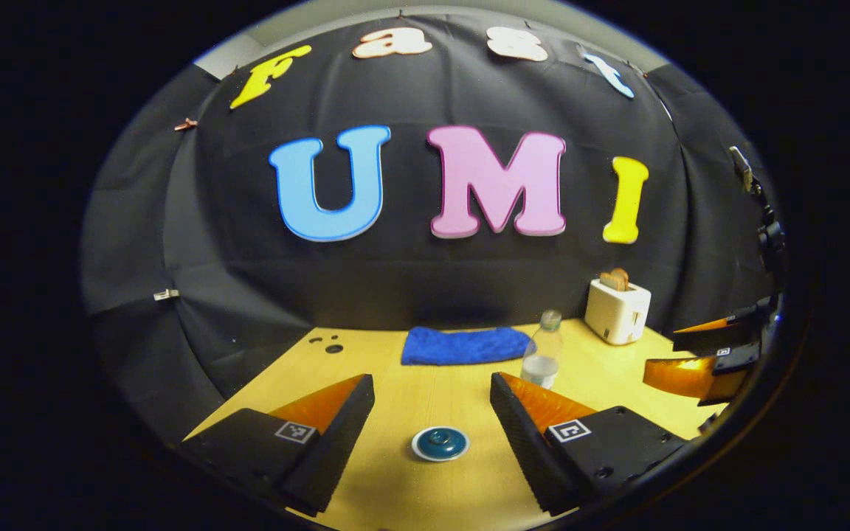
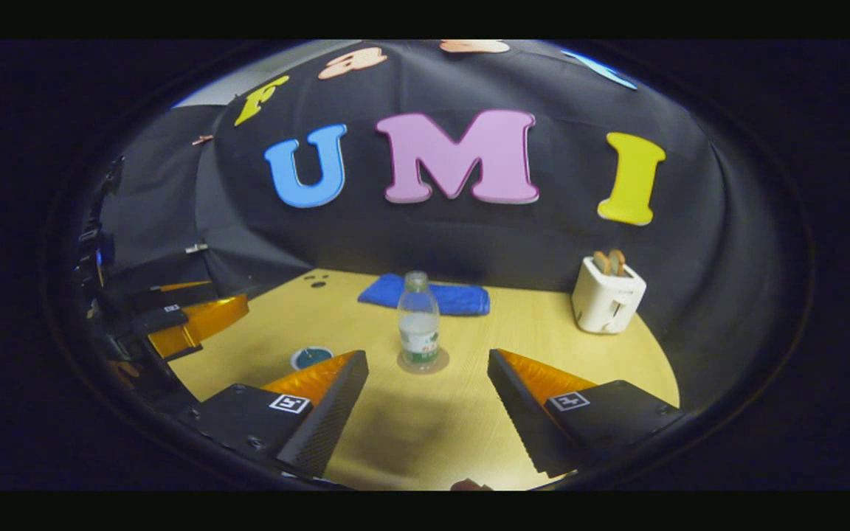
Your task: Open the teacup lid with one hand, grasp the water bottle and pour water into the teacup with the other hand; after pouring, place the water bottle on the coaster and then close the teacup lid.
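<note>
Two grippers hang wide open, holding nothing.
Lid [image 1: 440,443] sits on the teacup; bottle [image 2: 419,324] stands on its coaster [image 2: 440,361]: start or finish, I cannot tell.

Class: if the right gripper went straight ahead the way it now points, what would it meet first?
Probably the water bottle, standing upright on its coaster ahead of the open right gripper; depth is uncertain.

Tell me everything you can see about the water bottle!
The water bottle is small, clear and looks like plastic, with a pale cap and a label band low down. It stands upright on a round coaster on the yellow table, partly full, in front of a blue cloth. Nothing holds it.
</note>
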